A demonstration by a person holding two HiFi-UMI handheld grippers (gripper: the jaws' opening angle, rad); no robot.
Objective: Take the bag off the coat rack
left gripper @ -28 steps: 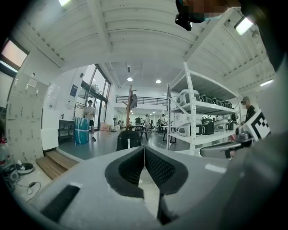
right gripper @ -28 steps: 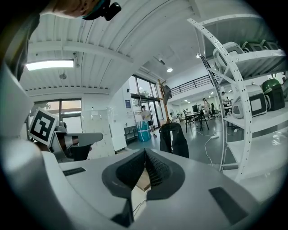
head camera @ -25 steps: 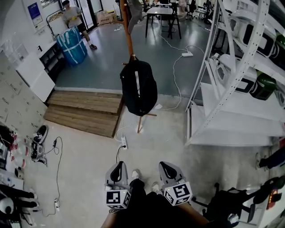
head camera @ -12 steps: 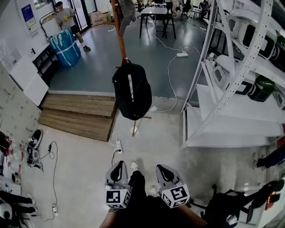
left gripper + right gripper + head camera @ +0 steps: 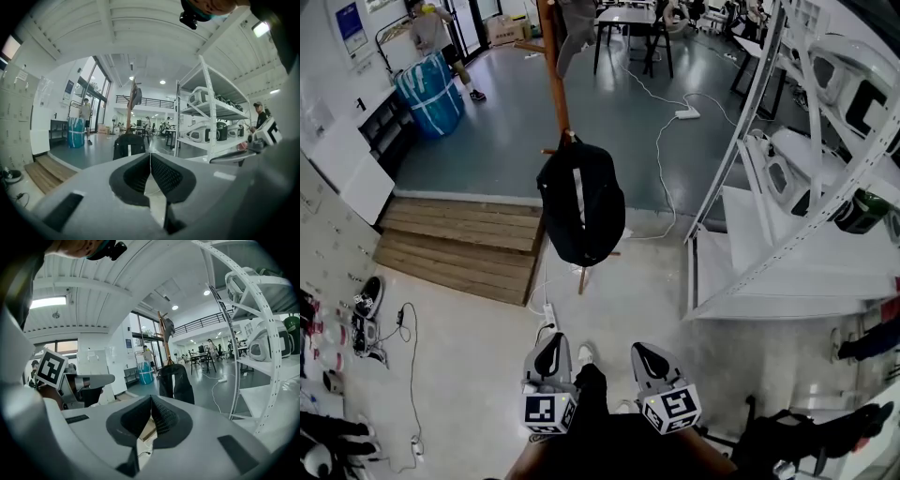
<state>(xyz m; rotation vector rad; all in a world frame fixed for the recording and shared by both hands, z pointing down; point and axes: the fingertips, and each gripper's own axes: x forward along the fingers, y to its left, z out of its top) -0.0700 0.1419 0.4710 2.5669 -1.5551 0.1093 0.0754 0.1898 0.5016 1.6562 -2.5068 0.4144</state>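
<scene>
Near floor [image 5: 469, 375]: pale concrete under my feet, white cable [image 5: 661, 141] trailing.
Far floor [image 5: 609, 122]: glossy grey-blue.
My left: wooden steps [image 5: 459, 239].
My right: white metal shelving [image 5: 769, 216].
Far end: dark tables [image 5: 626, 19], tall windows [image 5: 96, 96].
Light: ceiling lamps [image 5: 162, 82] lit.

**Head view:** camera above the person, facing forward and steeply down at the floor [image 5: 469, 356]; left tongs [image 5: 548, 356] and right tongs [image 5: 652, 361] lie near its lower edge.
**Left and right gripper views:** low, immediately behind each pair of tongs, facing ahead.
All three share the distant bag [image 5: 581, 202], coat rack [image 5: 555, 66] and shelving [image 5: 787, 216].
</scene>
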